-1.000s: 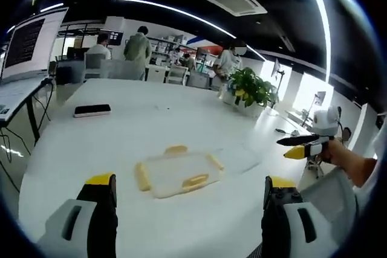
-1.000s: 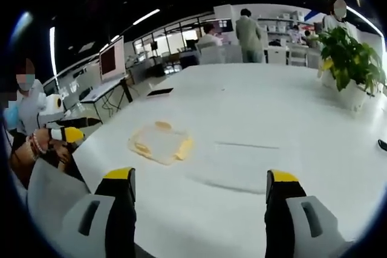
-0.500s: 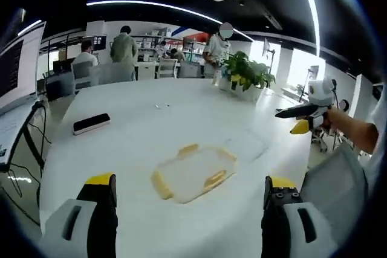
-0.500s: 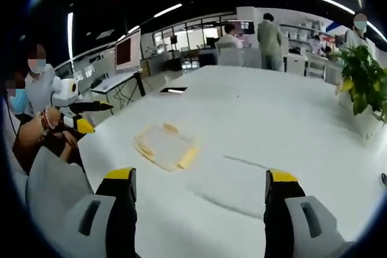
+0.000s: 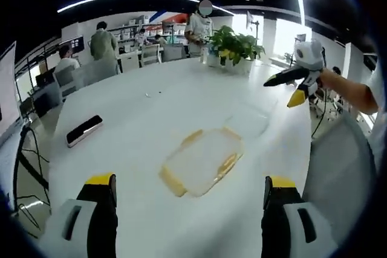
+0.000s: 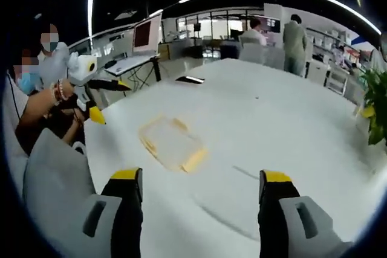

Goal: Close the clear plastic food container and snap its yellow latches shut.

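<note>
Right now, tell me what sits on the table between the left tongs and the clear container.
Nothing: in the left gripper view only bare white table lies between the open left tongs and the clear container with yellow latches.

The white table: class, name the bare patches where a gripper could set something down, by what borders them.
The white table is bare between the yellow-latched lid and the black phone, and between that lid and the potted plant. The clear container base lies close beside the lid, so that side is crowded.
</note>
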The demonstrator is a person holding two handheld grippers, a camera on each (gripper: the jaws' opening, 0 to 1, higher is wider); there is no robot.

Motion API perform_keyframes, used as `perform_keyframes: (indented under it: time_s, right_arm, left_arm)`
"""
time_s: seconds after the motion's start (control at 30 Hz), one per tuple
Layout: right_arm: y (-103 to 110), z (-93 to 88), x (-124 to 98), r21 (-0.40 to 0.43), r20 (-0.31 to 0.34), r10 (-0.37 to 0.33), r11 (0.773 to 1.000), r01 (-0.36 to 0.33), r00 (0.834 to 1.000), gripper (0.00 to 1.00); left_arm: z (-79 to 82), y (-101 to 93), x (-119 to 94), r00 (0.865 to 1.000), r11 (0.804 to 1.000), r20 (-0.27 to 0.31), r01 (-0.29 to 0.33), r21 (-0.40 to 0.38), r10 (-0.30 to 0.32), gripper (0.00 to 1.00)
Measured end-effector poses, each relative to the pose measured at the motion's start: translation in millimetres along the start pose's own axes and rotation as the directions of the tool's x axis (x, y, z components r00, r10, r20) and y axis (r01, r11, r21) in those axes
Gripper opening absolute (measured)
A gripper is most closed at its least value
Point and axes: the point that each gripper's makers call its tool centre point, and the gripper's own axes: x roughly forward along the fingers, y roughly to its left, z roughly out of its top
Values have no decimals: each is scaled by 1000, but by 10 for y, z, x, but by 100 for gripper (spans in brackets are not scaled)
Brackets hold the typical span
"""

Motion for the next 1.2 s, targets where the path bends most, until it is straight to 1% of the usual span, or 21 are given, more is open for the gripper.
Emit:
perform_keyframes:
  time_s: [0.07,0.13,0.17,0.2,0.23,0.27,0.3,0.4,0.47,0.53,0.6,0.67,0.7,0.73,0.87,0.9,0.93,0.97,1.1,1.17,1.2]
  right_arm:
    - [13,27,54,-36,-4,17,999,-17,1000,78]
    - [29,33,106,-57,-24,38,998,-39,999,77]
    - [43,37,125,-63,-31,51,997,-53,998,77]
    - [59,56,145,-73,-28,68,995,-69,997,76]
    - [109,62,168,-104,-39,107,988,-110,994,75]
    - [121,104,189,-143,-23,118,982,-120,993,75]
    - [109,146,217,-182,-7,110,977,-109,994,76]
    - [113,130,278,-185,-44,119,975,-125,992,77]
    - [108,130,317,-189,-53,129,972,-137,990,77]
    - [95,114,363,-211,-73,135,966,-148,988,76]
    - [98,101,408,-236,-94,150,957,-168,984,77]
    - [110,92,453,-255,-114,165,948,-190,980,77]
    - [112,88,469,-261,-122,171,945,-198,978,77]
    - [132,85,490,-271,-133,190,937,-220,973,77]
    - [136,88,559,-289,-160,207,925,-246,965,77]
    - [147,80,577,-299,-172,220,917,-264,960,75]
    - [151,77,594,-300,-178,225,915,-270,958,74]
    - [158,56,617,-306,-197,235,907,-287,952,73]
    - [138,-27,712,-340,-265,241,882,-325,934,74]
    - [131,-34,753,-357,-277,242,873,-334,930,74]
    - [127,-38,769,-359,-284,242,871,-336,928,74]
  left_arm:
    - [-24,5,32,999,998,-27,27,55,-25,99]
    - [-42,30,58,998,997,-48,31,66,-28,99]
    - [-48,30,78,997,995,-58,50,85,-45,99]
    - [-61,44,90,996,995,-70,52,85,-46,99]
    - [-97,51,103,993,993,-99,69,98,-59,98]
    - [-111,59,116,992,992,-112,75,101,-63,98]
    - [-105,71,134,992,992,-111,74,105,-62,98]
    - [-103,96,172,989,988,-128,92,126,-76,98]
    - [-122,92,203,984,983,-155,112,147,-89,98]
    - [-156,76,236,976,974,-193,138,180,-103,97]
    - [-166,41,276,968,965,-214,171,198,-127,96]
    - [-155,6,311,962,956,-220,205,209,-158,93]
    - [-150,16,327,962,957,-223,203,209,-155,92]
    - [-155,25,350,959,954,-236,209,217,-157,91]
    - [-197,25,409,945,942,-276,241,233,-173,91]
    - [-226,14,419,937,934,-297,260,243,-183,90]
    - [-239,14,432,934,931,-306,266,250,-184,90]
    - [-254,15,448,928,920,-320,282,272,-190,88]
    - [-259,50,504,918,898,-343,310,312,-198,84]
    - [-258,64,529,912,892,-356,325,316,-206,82]
    - [-251,71,545,908,884,-361,337,325,-213,81]
